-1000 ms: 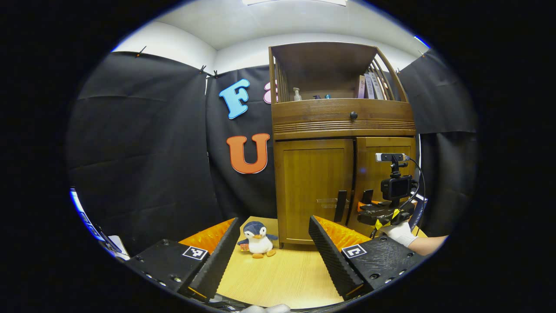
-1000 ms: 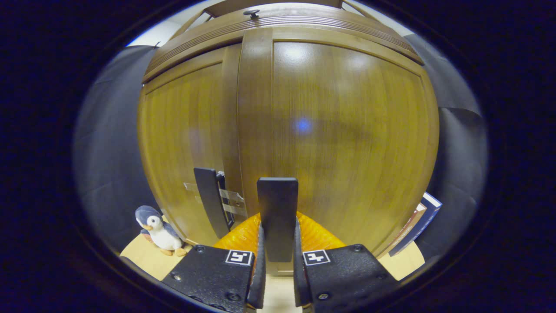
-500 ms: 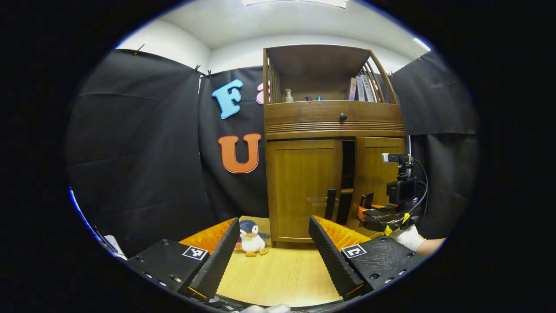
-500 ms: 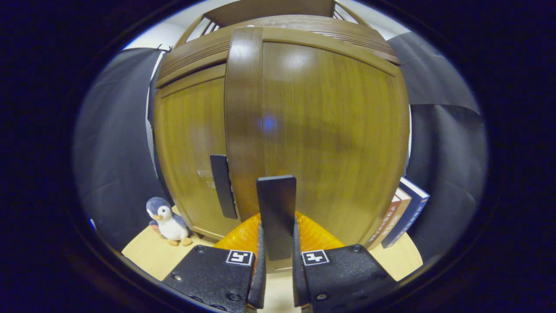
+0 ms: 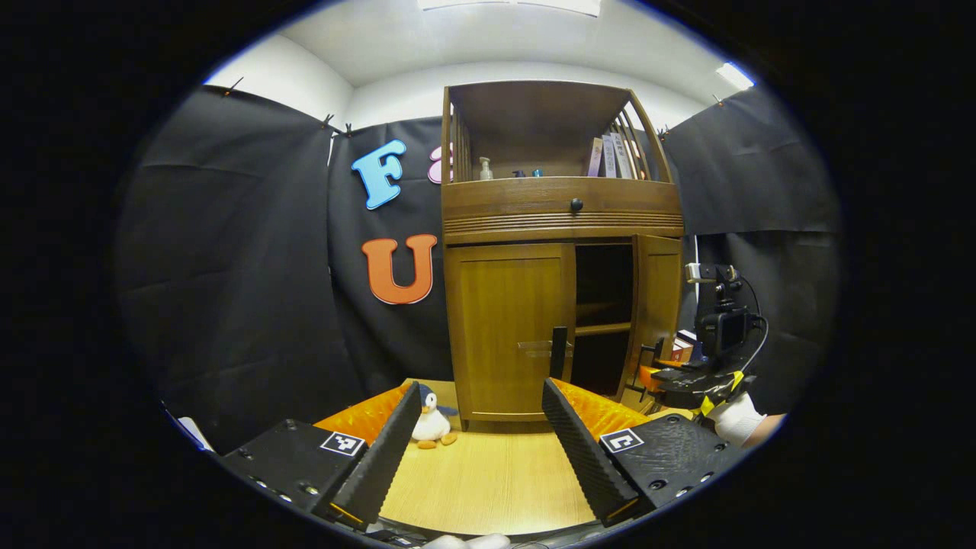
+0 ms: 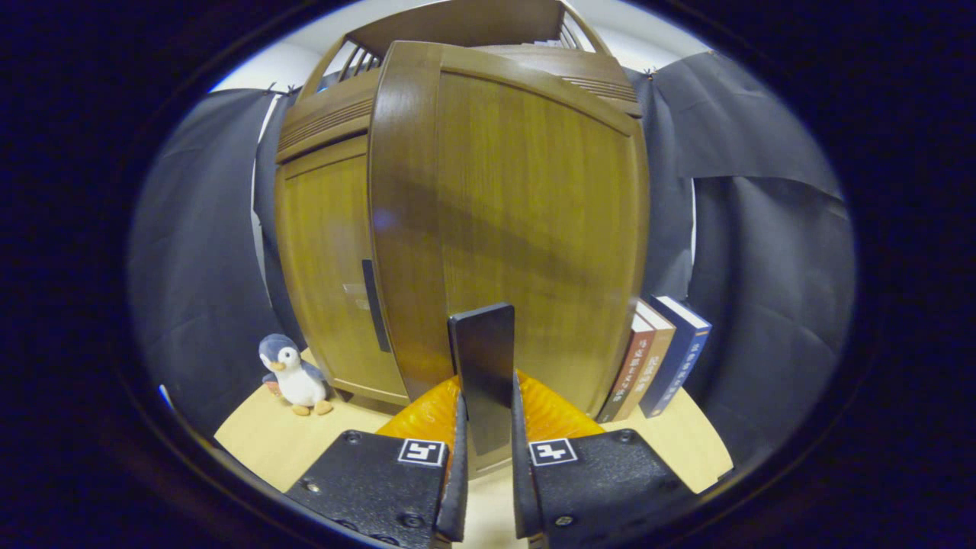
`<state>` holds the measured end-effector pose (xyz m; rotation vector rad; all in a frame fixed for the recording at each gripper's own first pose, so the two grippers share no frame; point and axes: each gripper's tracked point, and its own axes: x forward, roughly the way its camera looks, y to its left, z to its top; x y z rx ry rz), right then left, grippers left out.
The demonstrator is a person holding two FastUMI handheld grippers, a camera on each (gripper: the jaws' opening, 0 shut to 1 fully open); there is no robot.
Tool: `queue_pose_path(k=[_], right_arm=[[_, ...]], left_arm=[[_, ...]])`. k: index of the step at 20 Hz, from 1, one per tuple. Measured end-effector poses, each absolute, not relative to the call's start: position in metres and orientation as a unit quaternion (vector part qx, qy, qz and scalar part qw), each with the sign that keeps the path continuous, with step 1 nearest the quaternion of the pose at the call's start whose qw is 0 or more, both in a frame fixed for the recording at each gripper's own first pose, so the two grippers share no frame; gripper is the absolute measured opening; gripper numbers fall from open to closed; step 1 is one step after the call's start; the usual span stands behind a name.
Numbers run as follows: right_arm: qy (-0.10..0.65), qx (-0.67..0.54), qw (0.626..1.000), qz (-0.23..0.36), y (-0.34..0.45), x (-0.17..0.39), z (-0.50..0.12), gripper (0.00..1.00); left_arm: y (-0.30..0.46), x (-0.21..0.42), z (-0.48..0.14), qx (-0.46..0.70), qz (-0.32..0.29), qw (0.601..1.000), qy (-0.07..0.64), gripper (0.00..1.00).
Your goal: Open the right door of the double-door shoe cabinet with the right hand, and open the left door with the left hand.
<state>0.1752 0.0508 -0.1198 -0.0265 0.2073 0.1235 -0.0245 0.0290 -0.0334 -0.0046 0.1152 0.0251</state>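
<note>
In the left gripper view, the shoe cabinet point(image 5: 560, 305) stands on the pale wooden tabletop point(image 5: 488, 480) against the black cloth wall. Its right door point(image 5: 660, 313) is swung well outward, baring a dark interior with a shelf, while its left door point(image 5: 509, 328) sits flat and closed, its dark vertical handle point(image 5: 559, 352) at the inner edge. The left tongs point(image 5: 480, 450) hover low over the tabletop, well short of the cabinet, their fingers wide apart and holding nothing. A plush penguin point(image 5: 431, 419) sits just beside the cabinet's left foot. Farther off on the right, a gloved hand point(image 5: 733, 418) holds the right tongs point(image 5: 657, 369) at the open door's edge.

In the right gripper view, the right door point(image 6: 518, 229) looms close and angled, and the right tongs point(image 6: 485, 457) are clamped on its dark handle point(image 6: 482, 374), both fingers pressing the bar from either side. The left door point(image 6: 328, 267) lies behind to the left, and a few books point(image 6: 659, 358) lean just beside the cabinet on the right.

The step in hand looks like the opening of the right door, which seems nearly done. The next move would call for the left tongs to reach forward to the left door's handle, close on it, and pull it out on its hinge. The penguin near that corner may sit close to the door's swing.
</note>
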Motion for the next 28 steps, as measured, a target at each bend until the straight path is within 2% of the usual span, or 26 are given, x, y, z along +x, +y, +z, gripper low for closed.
queue_pose_path(k=[4, 5, 6, 9, 19, 21, 22, 25, 26, 28], right_arm=[[0.095, -0.016, 0.995, 0.035, 0.018, 0.151, -0.12, 0.24], [0.095, -0.014, 0.995, 0.029, 0.013, 0.146, -0.12, 0.25], [0.096, -0.011, 0.995, 0.023, 0.006, 0.142, -0.12, 0.24], [0.096, -0.002, 0.995, 0.011, -0.013, 0.132, -0.12, 0.21], [0.092, 0.01, 0.995, -0.043, -0.079, 0.118, -0.119, 0.06], [0.093, 0.01, 0.994, -0.051, -0.094, 0.118, -0.119, 0.04], [0.093, 0.013, 0.994, -0.054, -0.101, 0.118, -0.118, 0.04], [0.092, 0.026, 0.995, -0.042, -0.117, 0.118, -0.118, 0.04], [0.092, 0.026, 0.995, -0.036, -0.122, 0.119, -0.117, 0.04], [0.093, 0.024, 0.995, -0.025, -0.131, 0.119, -0.117, 0.04]], left_arm=[[0.018, -0.027, -0.036, 0.0, -0.013, 0.998, 0.059, 0.96], [0.014, -0.027, -0.036, 0.0, -0.021, 0.998, 0.058, 1.0], [0.01, -0.027, -0.035, 0.0, -0.028, 0.998, 0.057, 0.96], [0.001, -0.028, -0.034, 0.002, -0.047, 0.997, 0.054, 0.96], [-0.026, -0.026, -0.039, 0.008, -0.103, 0.993, 0.059, 0.96], [-0.032, -0.023, -0.039, 0.01, -0.113, 0.992, 0.058, 1.0], [-0.035, -0.022, -0.037, 0.01, -0.118, 0.991, 0.056, 0.96], [-0.049, -0.016, -0.035, 0.009, -0.126, 0.991, 0.054, 0.96], [-0.054, -0.015, -0.035, 0.009, -0.128, 0.99, 0.054, 1.0], [-0.065, -0.012, -0.037, 0.01, -0.131, 0.99, 0.057, 0.96]])
